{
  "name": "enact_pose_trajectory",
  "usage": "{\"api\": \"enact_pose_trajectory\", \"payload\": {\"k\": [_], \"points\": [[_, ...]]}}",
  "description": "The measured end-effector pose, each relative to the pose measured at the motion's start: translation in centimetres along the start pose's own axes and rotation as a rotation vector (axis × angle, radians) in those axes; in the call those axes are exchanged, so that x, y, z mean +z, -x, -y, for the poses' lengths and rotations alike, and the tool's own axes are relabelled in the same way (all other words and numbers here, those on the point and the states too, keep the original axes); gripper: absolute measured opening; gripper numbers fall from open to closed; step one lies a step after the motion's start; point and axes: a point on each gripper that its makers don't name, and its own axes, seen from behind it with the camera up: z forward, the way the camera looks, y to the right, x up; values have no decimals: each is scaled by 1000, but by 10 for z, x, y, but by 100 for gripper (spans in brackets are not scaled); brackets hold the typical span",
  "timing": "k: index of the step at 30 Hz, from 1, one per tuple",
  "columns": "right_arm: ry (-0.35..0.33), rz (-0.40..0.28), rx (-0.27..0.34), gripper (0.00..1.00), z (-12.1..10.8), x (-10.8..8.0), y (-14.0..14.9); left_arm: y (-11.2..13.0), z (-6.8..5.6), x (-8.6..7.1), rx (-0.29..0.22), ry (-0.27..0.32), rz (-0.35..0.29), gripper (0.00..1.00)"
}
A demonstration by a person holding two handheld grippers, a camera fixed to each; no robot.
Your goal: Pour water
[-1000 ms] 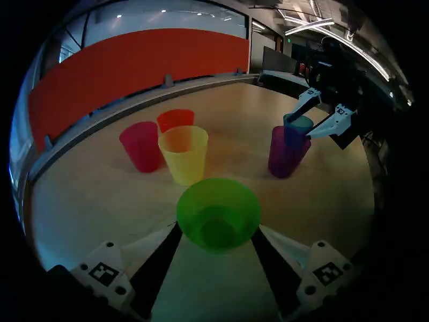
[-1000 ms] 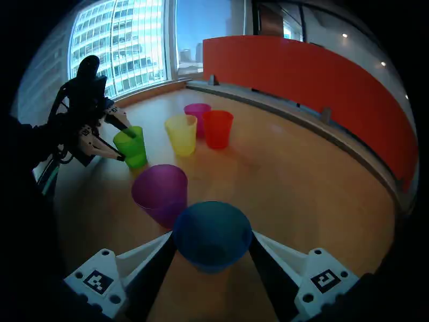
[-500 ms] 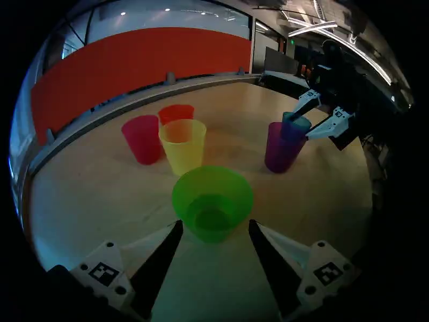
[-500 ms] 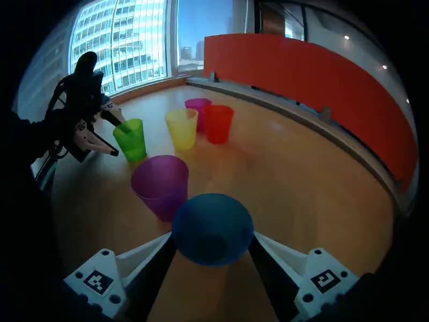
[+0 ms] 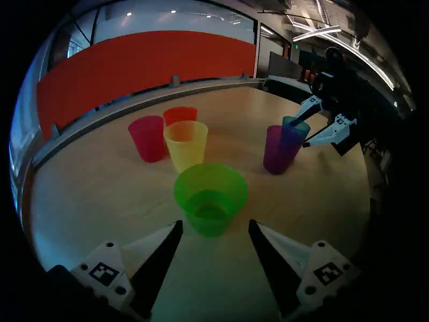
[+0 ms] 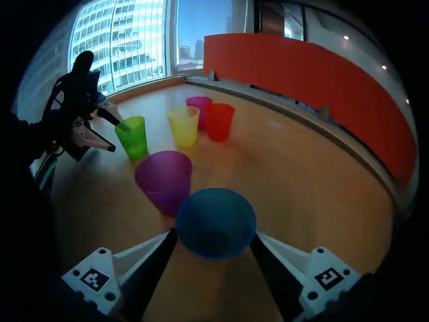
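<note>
The left tongs (image 5: 214, 224) are open: their two fingers stand apart, and the green cup (image 5: 211, 197) stands upright on the desk (image 5: 96, 188) just in front of the tips, with a small gap at each side. Something darker lies at its bottom, but I cannot tell if it is water. The right tongs (image 6: 213, 233) grip the blue cup (image 6: 216, 222), with one finger at each side of it. In the left gripper view this cup is just behind the purple cup (image 5: 279, 150), and its rim is higher. The pink cup (image 5: 148, 138), the orange cup (image 5: 180, 114) and the yellow cup (image 5: 186, 144) stand close together, nearer to the desk edge that runs along the red panel (image 5: 145, 59). Each finger of the tongs carries a square black-and-white marker (image 5: 102, 272), which is a pattern and not letters.
</note>
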Motion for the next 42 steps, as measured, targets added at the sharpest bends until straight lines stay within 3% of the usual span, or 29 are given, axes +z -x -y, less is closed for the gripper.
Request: {"api": "enact_pose_trajectory", "payload": {"k": [14, 32, 42], "points": [[72, -44, 14, 100, 1, -31, 1, -8, 3, -31, -43, -69, -82, 91], [194, -196, 70, 100, 1, -79, -21, -33, 24, -84, -48, -292, -263, 91], [304, -314, 110, 100, -11, -104, -44, -48, 38, -105, -56, -394, -357, 91]]}}
